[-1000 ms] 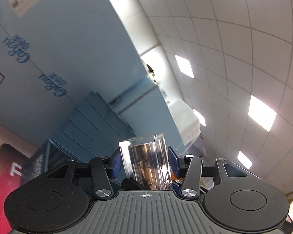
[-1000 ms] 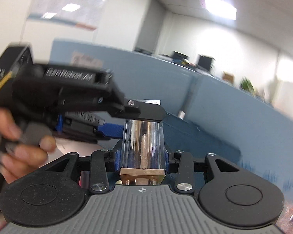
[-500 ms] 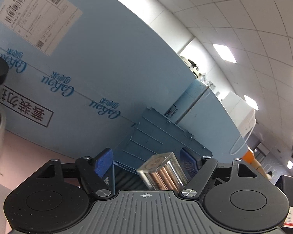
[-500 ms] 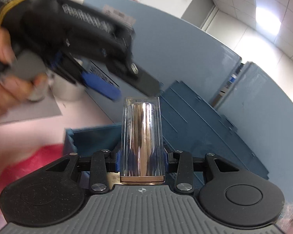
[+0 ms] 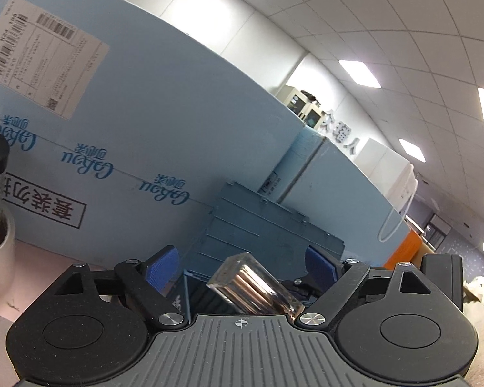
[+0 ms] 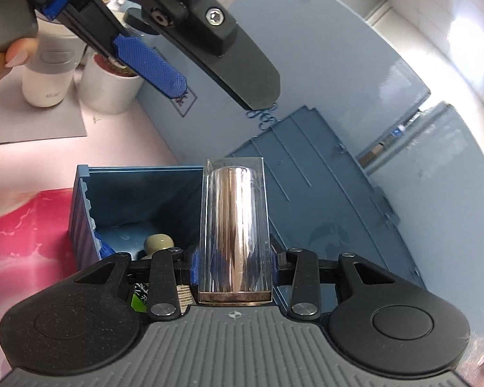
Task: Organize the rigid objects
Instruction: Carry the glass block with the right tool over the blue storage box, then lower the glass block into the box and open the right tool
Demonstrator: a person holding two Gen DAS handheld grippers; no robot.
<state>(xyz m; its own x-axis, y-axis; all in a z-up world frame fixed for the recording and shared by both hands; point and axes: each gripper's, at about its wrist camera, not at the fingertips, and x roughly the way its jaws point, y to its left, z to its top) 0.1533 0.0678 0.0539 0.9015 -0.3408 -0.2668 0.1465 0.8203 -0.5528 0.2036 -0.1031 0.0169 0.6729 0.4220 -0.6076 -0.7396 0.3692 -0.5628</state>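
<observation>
Hovering over the blue bin's rim (image 6: 135, 169), right fingers (image 6: 235, 264) are pinching the clear case (image 6: 234, 225); left fingers (image 5: 242, 261) just spreading wide, blocking above.

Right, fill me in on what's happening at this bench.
A person is sorting small items with a handheld gripper in each hand. The right gripper is clamped on a clear case with a metallic cylinder inside, holding it over the open blue storage box, which already holds a few items. The left gripper has just been opening; its blue pads stand clear of that case, tilted between them.
</observation>
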